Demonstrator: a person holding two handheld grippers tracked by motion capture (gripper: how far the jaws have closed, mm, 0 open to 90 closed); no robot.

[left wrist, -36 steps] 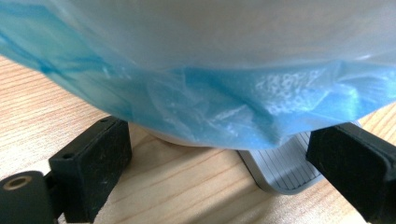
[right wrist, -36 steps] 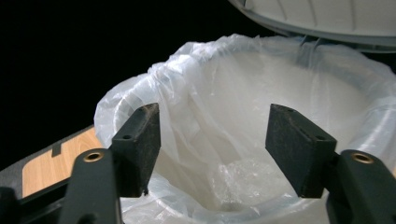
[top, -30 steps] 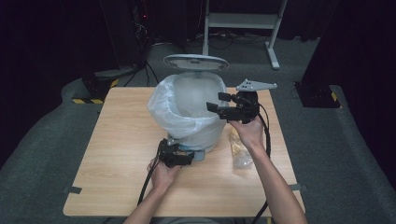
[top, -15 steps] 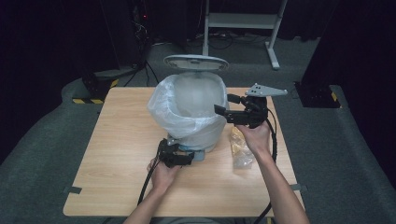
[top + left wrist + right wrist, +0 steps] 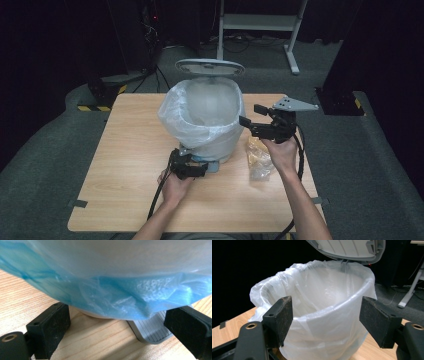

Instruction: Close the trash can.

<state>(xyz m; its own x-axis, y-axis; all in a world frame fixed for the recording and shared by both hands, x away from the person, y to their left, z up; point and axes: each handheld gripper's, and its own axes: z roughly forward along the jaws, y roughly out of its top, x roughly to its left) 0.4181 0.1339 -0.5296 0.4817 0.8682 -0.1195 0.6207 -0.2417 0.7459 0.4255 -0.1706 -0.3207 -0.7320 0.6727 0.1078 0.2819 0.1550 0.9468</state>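
Two grippers are at work on a wooden table (image 5: 120,175), each held in one hand. Nearest the person, the left gripper (image 5: 192,167) lies low on the table at the foot of a bin (image 5: 210,145). Its jaws stand wide apart and hold nothing. Between them, in the left gripper view, sits the bin's grey ribbed pedal (image 5: 152,331), closer to the right jaw, with the bluish hem of the liner (image 5: 112,297) hanging just above both jaws. Whether a jaw touches the pedal cannot be told, since the plastic hides the meeting point.

Just right of the bin lies a crumpled clear bag (image 5: 260,157) with something yellowish inside, partly under the right hand (image 5: 282,152). Above it the right gripper (image 5: 253,116) is held up off the table, level with the bin's upper wall and pointing at it. Its jaws are also spread wide and grip nothing. In the right gripper view the rim of the bin and its white liner (image 5: 319,315) fill the space between and beyond the jaws, apart from both.

Farther off, the bin's lid (image 5: 210,66) stands open, tilted up behind the rim and seen above the jaws in the right gripper view. Beyond the table is dark carpet and a white frame (image 5: 260,22).
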